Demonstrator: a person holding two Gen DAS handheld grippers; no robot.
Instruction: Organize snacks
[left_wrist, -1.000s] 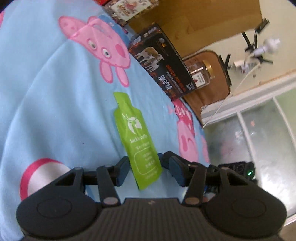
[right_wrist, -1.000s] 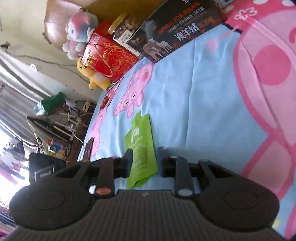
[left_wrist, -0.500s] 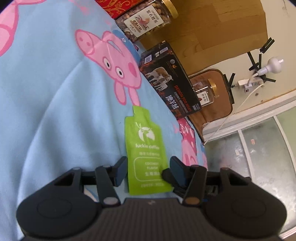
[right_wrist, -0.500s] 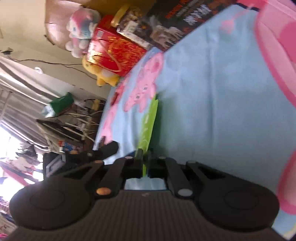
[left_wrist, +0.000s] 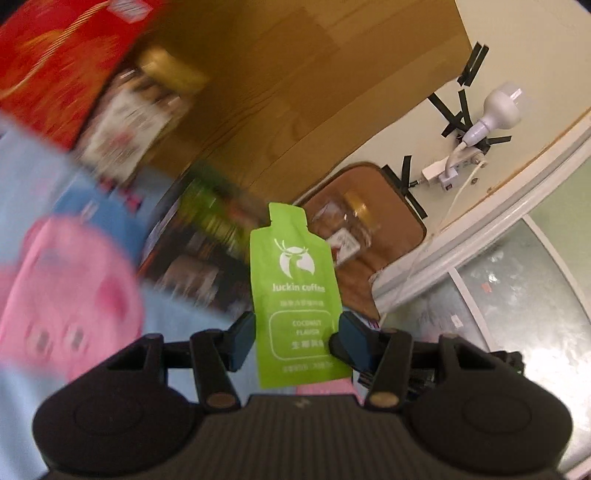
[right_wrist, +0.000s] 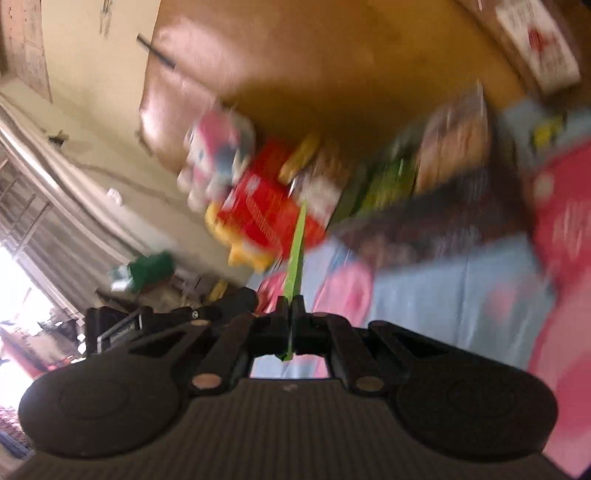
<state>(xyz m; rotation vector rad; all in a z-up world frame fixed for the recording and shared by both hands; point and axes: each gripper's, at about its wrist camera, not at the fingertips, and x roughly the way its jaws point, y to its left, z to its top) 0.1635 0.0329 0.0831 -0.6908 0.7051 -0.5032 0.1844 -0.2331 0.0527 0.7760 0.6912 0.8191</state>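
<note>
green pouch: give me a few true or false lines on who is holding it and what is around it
1. The right gripper is shut on the green pouch. True.
2. The left gripper clamps the pouch. False: its fingers stand apart on either side of it.
3. The pouch reads luckin coffee. True.
4. The box behind the pouch, in the right wrist view, is blue. False: the box is red.
5. The bedsheet is plain white. False: it is light blue with pink pigs.
</note>
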